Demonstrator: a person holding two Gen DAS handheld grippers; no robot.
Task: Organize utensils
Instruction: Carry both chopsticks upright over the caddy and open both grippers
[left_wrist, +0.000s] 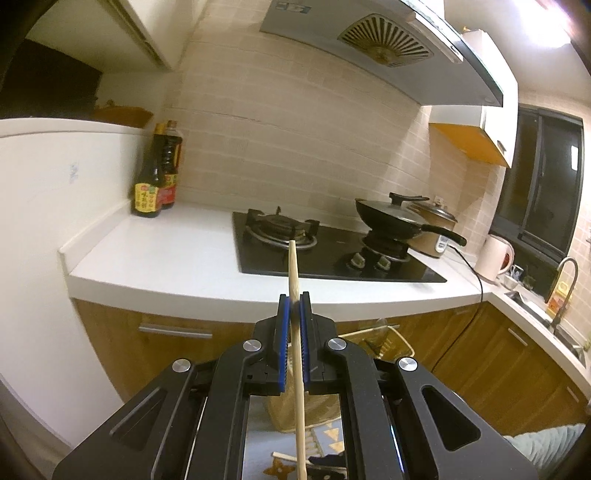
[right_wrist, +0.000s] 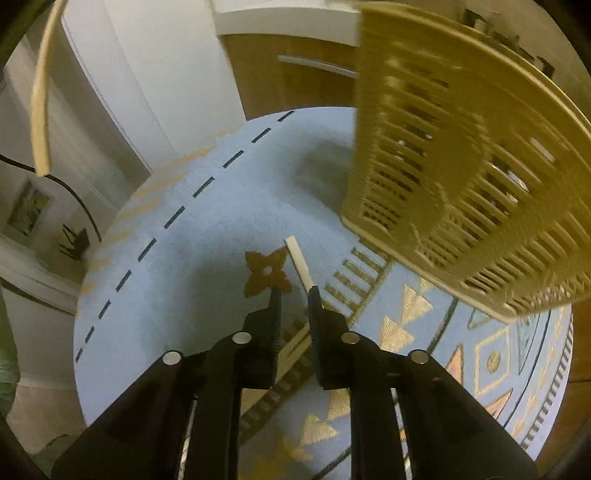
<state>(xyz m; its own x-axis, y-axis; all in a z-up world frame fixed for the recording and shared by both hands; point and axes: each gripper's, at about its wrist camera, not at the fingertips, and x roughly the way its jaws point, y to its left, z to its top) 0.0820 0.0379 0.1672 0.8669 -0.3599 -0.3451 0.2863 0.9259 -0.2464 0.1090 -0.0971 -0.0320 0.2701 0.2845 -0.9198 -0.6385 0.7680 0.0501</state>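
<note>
My left gripper (left_wrist: 294, 300) is shut on a pale wooden chopstick (left_wrist: 294, 273), held upright in front of the kitchen counter; the stick runs from above the fingertips down past the gripper body. The same stick shows at the upper left of the right wrist view (right_wrist: 40, 110). My right gripper (right_wrist: 294, 291) is open, low over a light blue round rug (right_wrist: 192, 258). A second chopstick (right_wrist: 300, 260) lies on the rug, passing between and under its fingers. A tan slatted basket (right_wrist: 461, 177) stands on the rug to the right.
A white counter (left_wrist: 166, 258) carries a black gas hob (left_wrist: 325, 251), a lidded wok (left_wrist: 399, 218), sauce bottles (left_wrist: 155, 177), a rice cooker and a kettle (left_wrist: 493, 258). Wooden cabinet doors run below. The basket also shows below the left gripper (left_wrist: 388, 347).
</note>
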